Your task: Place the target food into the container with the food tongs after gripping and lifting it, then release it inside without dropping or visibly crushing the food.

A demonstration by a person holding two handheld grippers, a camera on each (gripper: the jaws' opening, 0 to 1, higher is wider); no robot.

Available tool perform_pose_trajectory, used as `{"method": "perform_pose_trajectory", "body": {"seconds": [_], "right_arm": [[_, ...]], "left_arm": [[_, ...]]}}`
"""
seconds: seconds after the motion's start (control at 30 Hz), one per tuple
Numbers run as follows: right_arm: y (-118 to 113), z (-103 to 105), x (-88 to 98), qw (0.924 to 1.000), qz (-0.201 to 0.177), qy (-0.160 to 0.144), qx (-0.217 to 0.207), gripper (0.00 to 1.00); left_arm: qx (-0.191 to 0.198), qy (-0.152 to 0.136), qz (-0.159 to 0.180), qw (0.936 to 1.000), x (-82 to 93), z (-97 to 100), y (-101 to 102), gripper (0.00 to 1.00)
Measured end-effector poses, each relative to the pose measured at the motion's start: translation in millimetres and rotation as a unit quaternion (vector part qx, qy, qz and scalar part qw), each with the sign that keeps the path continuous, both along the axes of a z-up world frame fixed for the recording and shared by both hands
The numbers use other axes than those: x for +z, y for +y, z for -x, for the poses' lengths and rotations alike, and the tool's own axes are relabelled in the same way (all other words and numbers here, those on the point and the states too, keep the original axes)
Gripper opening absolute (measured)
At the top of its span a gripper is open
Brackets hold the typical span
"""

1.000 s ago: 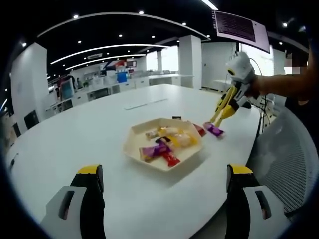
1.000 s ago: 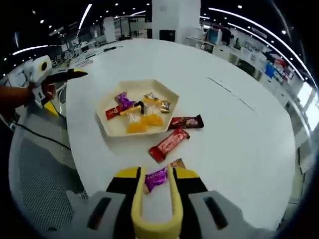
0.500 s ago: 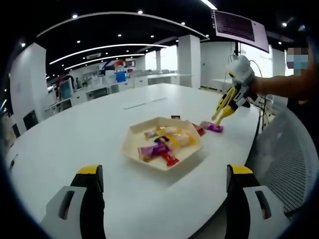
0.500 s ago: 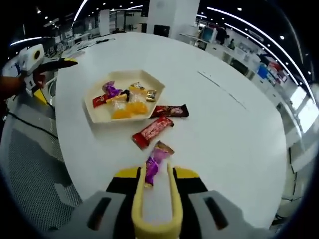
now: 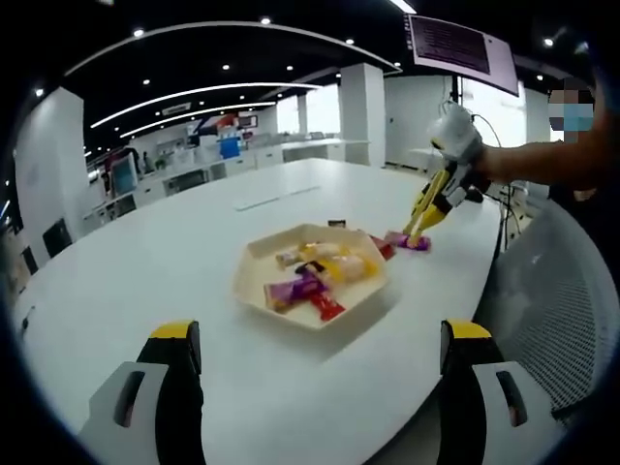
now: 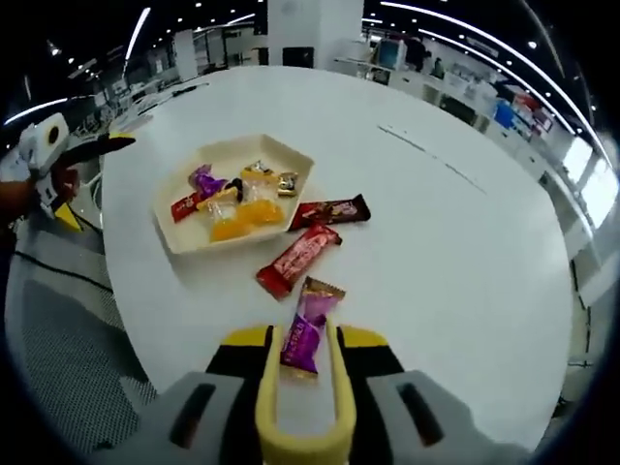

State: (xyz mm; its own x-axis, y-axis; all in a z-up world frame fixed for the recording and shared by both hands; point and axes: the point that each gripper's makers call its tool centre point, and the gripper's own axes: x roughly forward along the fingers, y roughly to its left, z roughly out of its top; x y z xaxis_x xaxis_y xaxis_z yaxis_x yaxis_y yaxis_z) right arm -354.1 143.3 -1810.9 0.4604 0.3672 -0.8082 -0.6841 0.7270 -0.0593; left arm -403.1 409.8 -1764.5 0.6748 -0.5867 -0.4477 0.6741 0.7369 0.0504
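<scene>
A cream hexagonal tray (image 5: 254, 295) (image 6: 184, 228) on the white table holds several wrapped sweets. My right gripper (image 6: 302, 341) (image 5: 431, 199) is shut on yellow food tongs (image 6: 274, 387). The tong tips pinch one end of a purple wrapped candy (image 6: 310, 325) (image 5: 413, 240) low over the table, near the tray's corner. A red bar (image 6: 298, 260) and a dark red bar (image 6: 329, 210) lie on the table between the candy and the tray. My left gripper (image 5: 322, 334) (image 6: 92, 150) stands wide open near the table edge, short of the tray, with nothing between its fingers.
The round white table (image 5: 145, 262) stretches far beyond the tray. A grey mesh chair (image 5: 562, 310) (image 6: 68, 339) stands at the table edge beside both grippers. A person's arm (image 5: 542, 160) holds the right gripper. Office desks and pillars stand far behind.
The tongs have closed on the purple candy, which lay flat on the table before, and its near end has come up between the tips. The left gripper stays open.
</scene>
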Motion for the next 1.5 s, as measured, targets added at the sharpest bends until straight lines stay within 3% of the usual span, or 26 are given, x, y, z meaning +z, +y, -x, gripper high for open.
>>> {"method": "perform_pose_trajectory", "body": {"seconds": [0.47, 0.63, 0.77, 1.5], "right_arm": [[1, -2, -5.6, 0.9999, 0.003, 0.015, 0.004, 0.22], [-2, 0, -8.5, 0.9993, 0.01, 0.034, 0.008, 0.21], [-3, 1, -7.6, 0.9994, 0.014, 0.03, 0.009, 0.2], [-17, -20, 22.5, 0.9999, 0.007, 0.011, 0.003, 0.2]], "left_arm": [[0.009, -0.002, 0.007, 0.9999, 1.5, -2.2, 3, 1.0], [0.001, -0.004, 0.001, 1.0, 1.3, -0.9, 1, 1.0], [0.005, -0.004, 0.004, 1.0, 2.1, -1.6, 2, 1.0], [0.012, -0.009, 0.013, 0.9998, 5.7, -2.8, 3, 1.0]]}}
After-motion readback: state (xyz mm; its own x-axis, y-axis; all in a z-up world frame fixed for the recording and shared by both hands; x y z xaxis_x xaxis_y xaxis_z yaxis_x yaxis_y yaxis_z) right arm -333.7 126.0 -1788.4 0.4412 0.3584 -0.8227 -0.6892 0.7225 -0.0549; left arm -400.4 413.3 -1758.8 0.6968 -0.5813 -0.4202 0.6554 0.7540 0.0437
